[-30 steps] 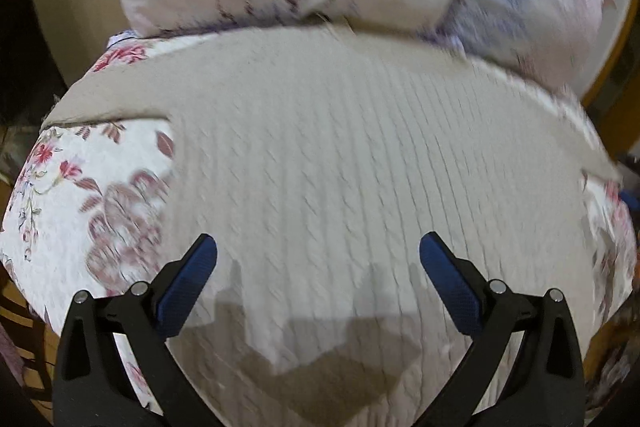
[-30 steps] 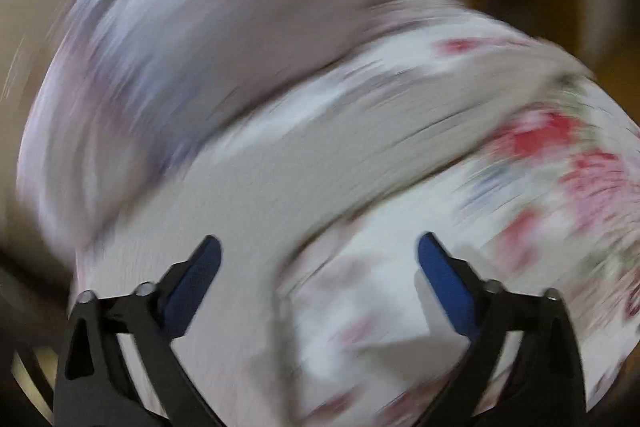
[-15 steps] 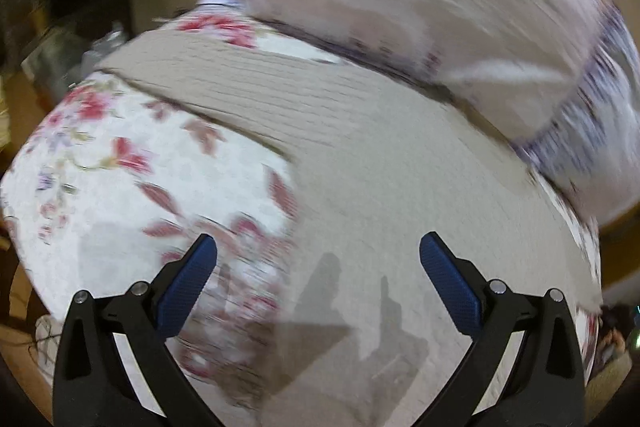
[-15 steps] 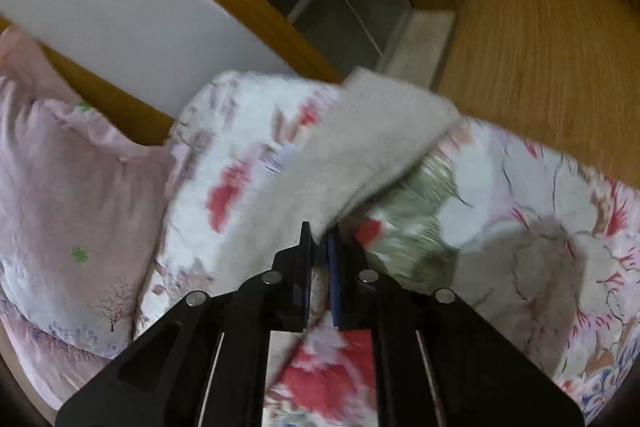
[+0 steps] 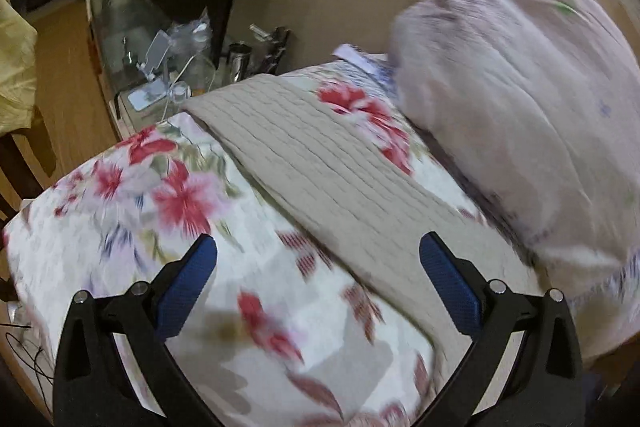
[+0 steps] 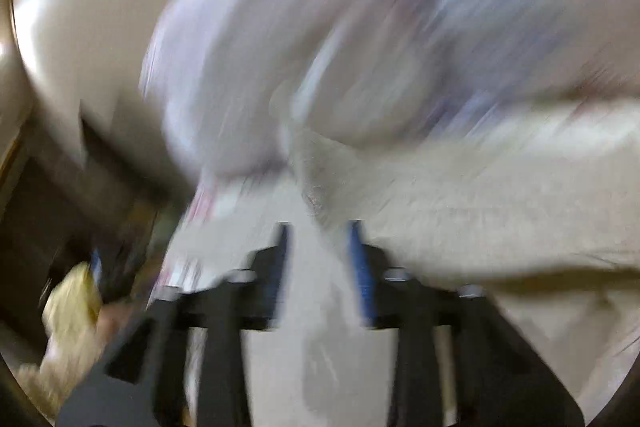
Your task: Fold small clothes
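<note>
Nearest in the left wrist view, the left hand-held gripper (image 5: 318, 267) is hovering with its jaws spread wide, its blue pads (image 5: 188, 285) clasping nothing. Under it the floral bedspread (image 5: 132, 211) is covering the bed. Just beyond, the beige knit garment (image 5: 320, 179) is lying flat on the bedspread as a long strip, running diagonally from near the right-hand pad up toward the bed's far corner. A pale pink pillow (image 5: 520, 99) is resting beside the garment at the head of the bed, touching its far edge. Farther off, past the bed corner, a cluttered nightstand (image 5: 160, 67) is standing on a wooden floor (image 5: 68, 75).

The right wrist view is heavily blurred. There the right hand-held gripper (image 6: 320, 239) is showing a narrow gap between its jaws, and beige fabric (image 6: 460, 211) is lying across and in front of them; whether it is pinching that cloth I cannot tell. Beyond is a pinkish smear, likely the pillow (image 6: 320, 27).
</note>
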